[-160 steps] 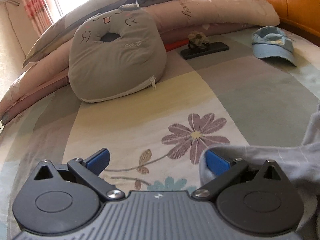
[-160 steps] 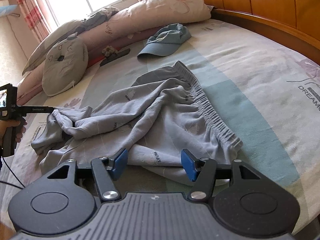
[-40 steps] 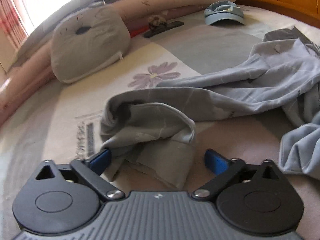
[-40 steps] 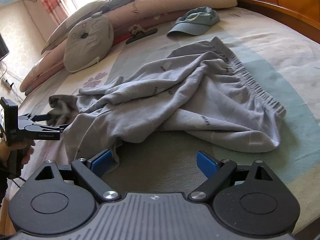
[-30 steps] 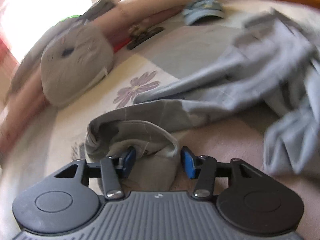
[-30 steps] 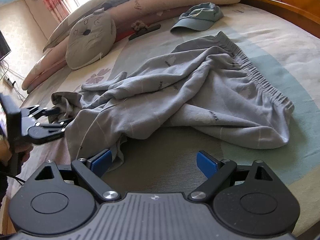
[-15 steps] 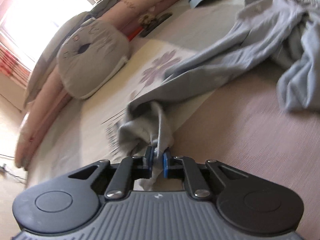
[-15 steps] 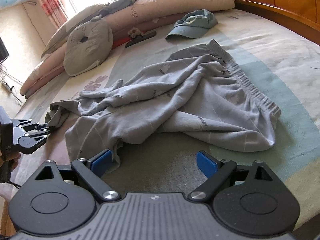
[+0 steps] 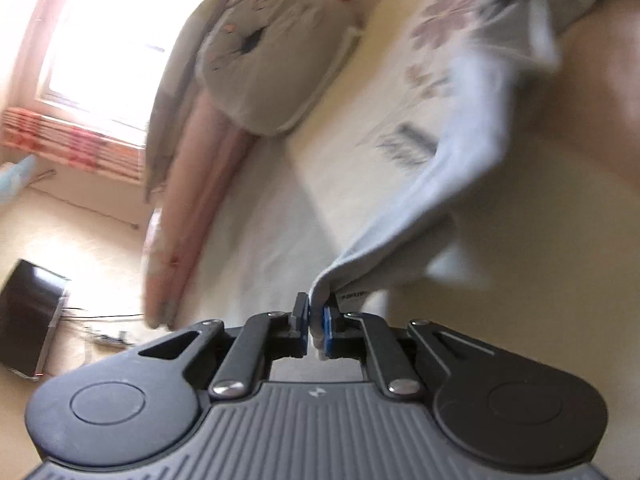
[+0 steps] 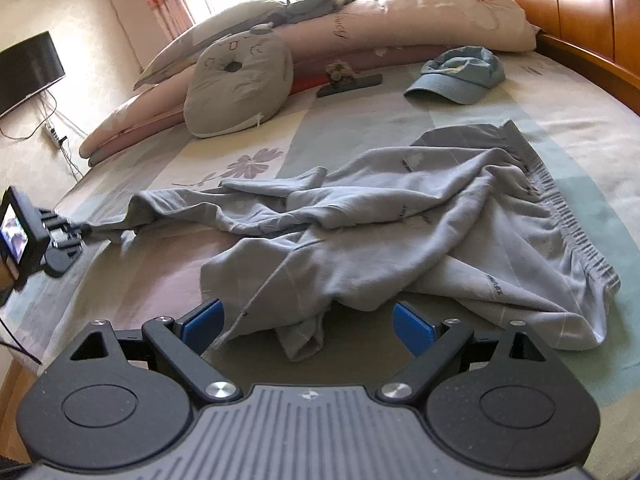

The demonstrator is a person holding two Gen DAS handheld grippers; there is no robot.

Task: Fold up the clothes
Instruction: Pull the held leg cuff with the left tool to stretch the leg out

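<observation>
Left wrist view: left gripper pinches the grey trousers — right gripper gapes wide, holding nothing.

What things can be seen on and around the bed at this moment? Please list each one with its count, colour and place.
trousers: one, grey, crumpled mid-bed
cap: one, blue, far right near headboard
cat cushion: one, grey, far left of bed
long pillows: stacked, pink, along far edge
dark flat object: one, beside cushion
screen: one, black, on the wall
left tool: shut on a trouser leg end
right tool: open, other leg end between its pads
</observation>
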